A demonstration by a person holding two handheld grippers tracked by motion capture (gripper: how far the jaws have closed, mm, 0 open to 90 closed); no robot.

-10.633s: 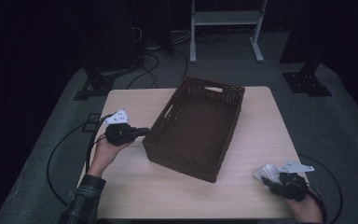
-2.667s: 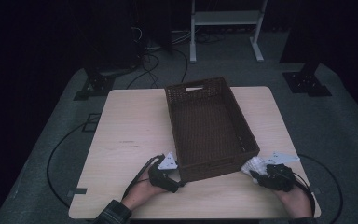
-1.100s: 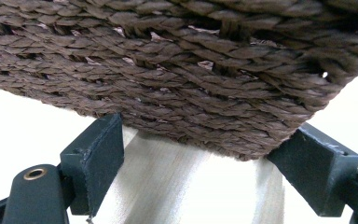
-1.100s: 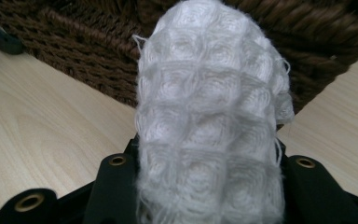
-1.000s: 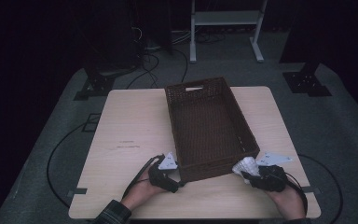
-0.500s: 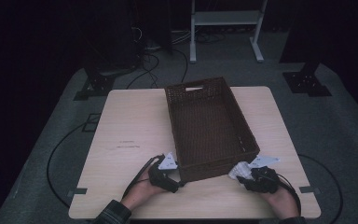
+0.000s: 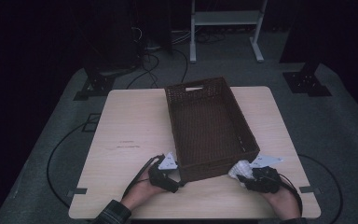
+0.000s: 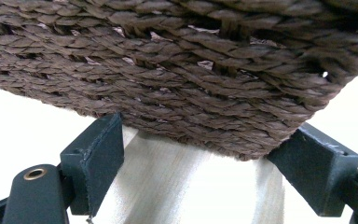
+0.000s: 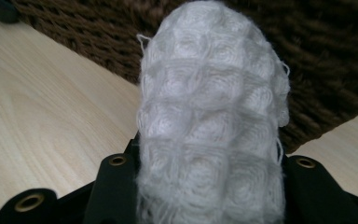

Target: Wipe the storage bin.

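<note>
The wooden table carries a dark brown woven basket that lies lengthwise from near the far edge to close to the near edge, slightly turned, its handle slot at the far end. Both forearms come in over the near edge, hands low and almost flat on the tabletop. The left gripper sits at the basket's near left corner, pointing at it level with the table; in the left gripper view its black jaws stand wide apart on either side of that corner — pads close against the weave, though whether they press on it cannot be told. The right gripper rests just beside the basket's near right corner, wrist angled inward, jaws clenched on a rolled white knitted cloth that stands up between them — its tip right by the basket wall.
</note>
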